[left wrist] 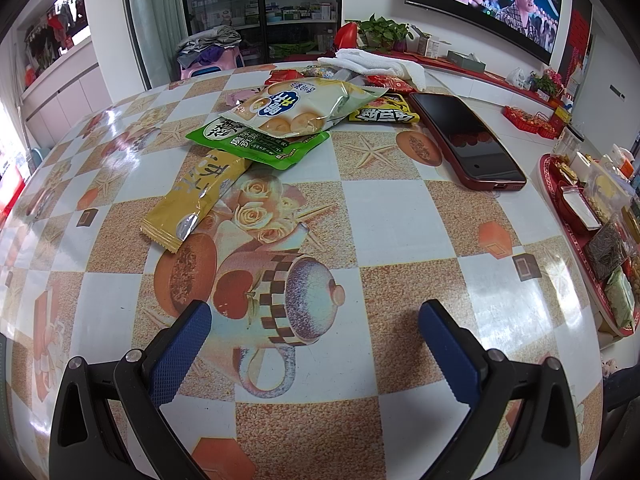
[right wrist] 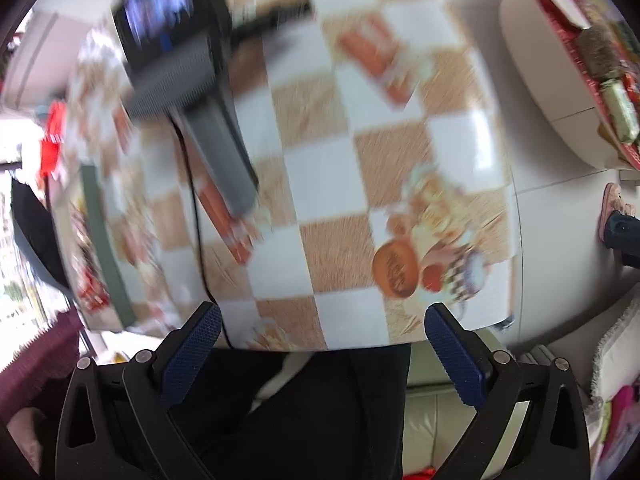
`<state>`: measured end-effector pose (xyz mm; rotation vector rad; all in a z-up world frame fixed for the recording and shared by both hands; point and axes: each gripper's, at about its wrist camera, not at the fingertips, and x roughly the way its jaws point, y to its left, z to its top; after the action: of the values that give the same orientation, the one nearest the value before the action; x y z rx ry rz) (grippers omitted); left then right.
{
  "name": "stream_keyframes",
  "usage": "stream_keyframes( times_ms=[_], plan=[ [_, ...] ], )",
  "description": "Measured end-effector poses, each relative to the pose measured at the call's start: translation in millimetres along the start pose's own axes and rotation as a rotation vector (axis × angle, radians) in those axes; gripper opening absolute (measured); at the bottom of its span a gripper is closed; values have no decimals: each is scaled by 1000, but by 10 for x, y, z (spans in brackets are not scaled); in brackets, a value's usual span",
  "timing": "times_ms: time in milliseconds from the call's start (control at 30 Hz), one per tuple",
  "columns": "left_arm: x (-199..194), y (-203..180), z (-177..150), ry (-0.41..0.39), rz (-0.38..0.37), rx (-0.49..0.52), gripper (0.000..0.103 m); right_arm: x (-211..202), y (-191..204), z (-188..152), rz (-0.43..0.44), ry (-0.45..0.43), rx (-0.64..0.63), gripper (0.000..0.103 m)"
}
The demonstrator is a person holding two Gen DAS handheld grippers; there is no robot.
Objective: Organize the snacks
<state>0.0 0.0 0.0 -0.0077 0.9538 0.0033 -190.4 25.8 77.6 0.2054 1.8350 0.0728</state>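
A pile of snack packets lies on the checkered table (left wrist: 384, 208): a long yellow packet (left wrist: 196, 196) nearest, a green bag (left wrist: 256, 142) over its far end, a pale biscuit bag (left wrist: 296, 106) on top, a yellow bag (left wrist: 384, 114) to the right, and red packets (left wrist: 386, 82) behind. My left gripper (left wrist: 316, 320) is open and empty, low over the table, short of the pile. My right gripper (right wrist: 324, 324) is open and empty at the table's near edge (right wrist: 360, 340); its view is blurred.
A dark red phone (left wrist: 466, 140) lies right of the pile. A white towel (left wrist: 376, 62) sits behind it. A red tray of snacks (left wrist: 592, 232) stands on a stool to the right, also in the right wrist view (right wrist: 592, 52). A grey device with a cable (right wrist: 192, 80) shows there too.
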Motion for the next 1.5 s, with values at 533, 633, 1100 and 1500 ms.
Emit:
stream_keyframes(
  times_ms=[533,633,1100,1500],
  plan=[
    [0,0,0,0,0,0,103,571,364,-507,-253,202,-207,102],
    [0,0,0,0,0,0,103,572,309,-561,-261,208,-183,102],
    [0,0,0,0,0,0,103,346,396,-43,-109,113,-146,102],
    [0,0,0,0,0,0,103,158,108,145,-12,83,-65,102]
  ],
)
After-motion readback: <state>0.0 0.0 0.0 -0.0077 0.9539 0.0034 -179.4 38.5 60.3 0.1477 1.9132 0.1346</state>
